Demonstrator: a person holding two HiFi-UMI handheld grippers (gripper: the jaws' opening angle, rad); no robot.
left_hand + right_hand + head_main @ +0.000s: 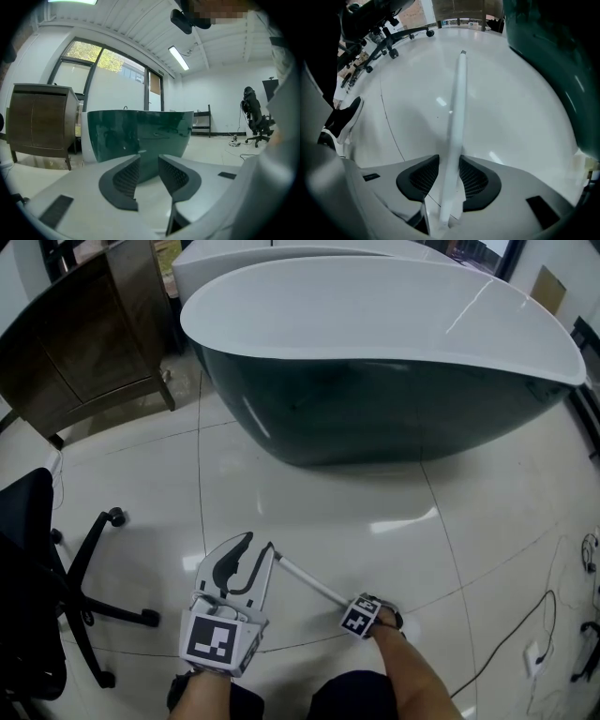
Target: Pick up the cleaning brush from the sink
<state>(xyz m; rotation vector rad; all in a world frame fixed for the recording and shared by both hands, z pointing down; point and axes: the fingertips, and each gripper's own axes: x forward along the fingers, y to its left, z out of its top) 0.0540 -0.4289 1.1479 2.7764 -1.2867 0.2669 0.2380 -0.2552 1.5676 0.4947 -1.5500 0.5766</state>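
Observation:
The cleaning brush shows as a long white handle (314, 583), slanting over the tiled floor from my right gripper (370, 617) up and left toward the left one. In the right gripper view the handle (457, 108) runs between the two dark pads (474, 180), its near end deep in the throat and its far tip out over the floor. My right gripper (450, 164) points down and is shut on it. No bristle head is visible. My left gripper (239, 563) (149, 161) stands open and empty, aimed level at the tub.
A large dark-green bathtub (375, 418) (140, 136) (553, 61) with a white rim fills the far floor. A wooden cabinet (84, 334) (40, 122) stands at the back left. A black office chair (56, 587) is at the near left. Cables (534, 643) lie at the right.

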